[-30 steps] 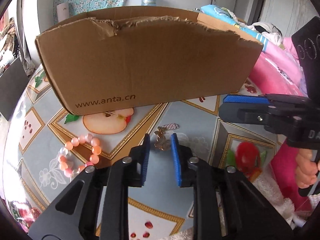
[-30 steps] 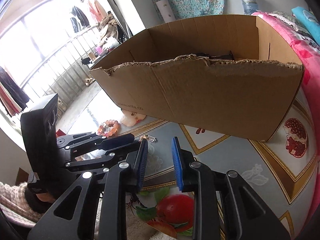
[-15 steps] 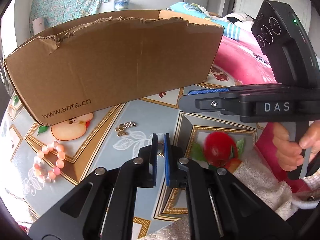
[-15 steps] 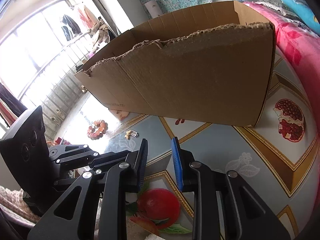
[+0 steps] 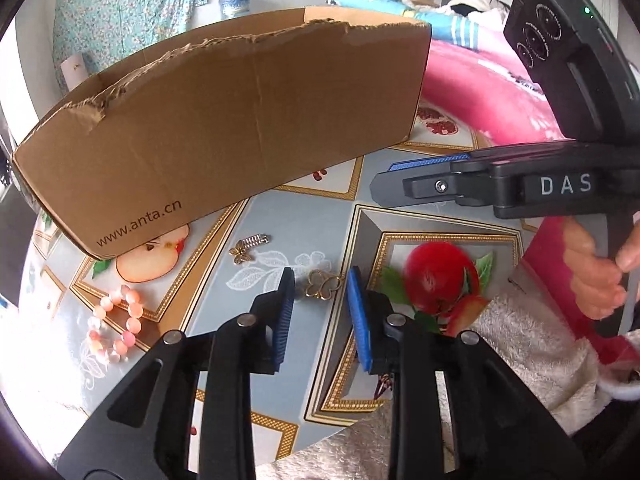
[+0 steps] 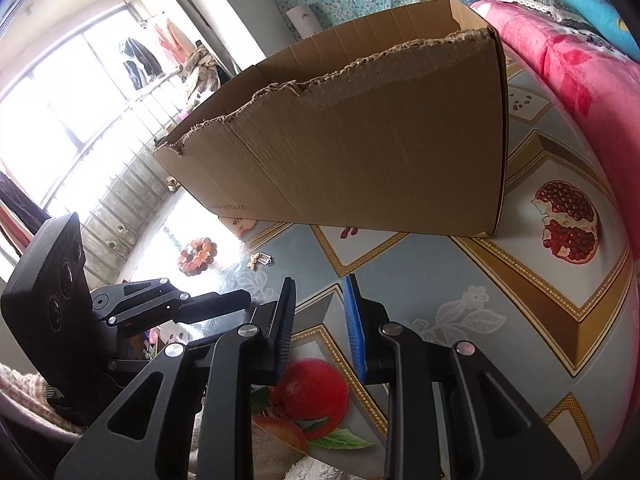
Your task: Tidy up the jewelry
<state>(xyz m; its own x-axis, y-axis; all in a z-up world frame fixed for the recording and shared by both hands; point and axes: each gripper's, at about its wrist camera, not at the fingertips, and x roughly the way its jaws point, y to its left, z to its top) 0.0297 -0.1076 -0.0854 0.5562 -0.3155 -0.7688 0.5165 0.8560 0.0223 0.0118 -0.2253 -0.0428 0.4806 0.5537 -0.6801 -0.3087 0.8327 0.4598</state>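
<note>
Left tongs [image 5: 320, 288] are spread wide over the patterned surface [image 5: 304, 216], nothing gripped, and a gold clover-shaped charm [image 5: 322, 285] lies flat right between the two blue pads [image 5: 356, 300], touching neither that I can see. Take the cardboard box [image 5: 240, 120] as the landmark: it stands open-topped at the back, its torn rim ragged, "www.anta.cn" printed on the near wall. Just in front of that wall, near the printed corner, sits a small gold butterfly piece [image 5: 242, 252] with a little silver ridged clasp [image 5: 256, 239] beside it. Further out from the same corner lies a pink and orange bead bracelet [image 5: 116, 328], near the surface's edge. The clover charm is farther from the box than the butterfly.

Right tongs [image 6: 318, 300] hang open too, a clear gap between the pads, holding nothing, hovering in front of the box's near wall. From the left view they reach in sideways [image 5: 424, 168], gripped by a hand [image 5: 596, 276].
</note>
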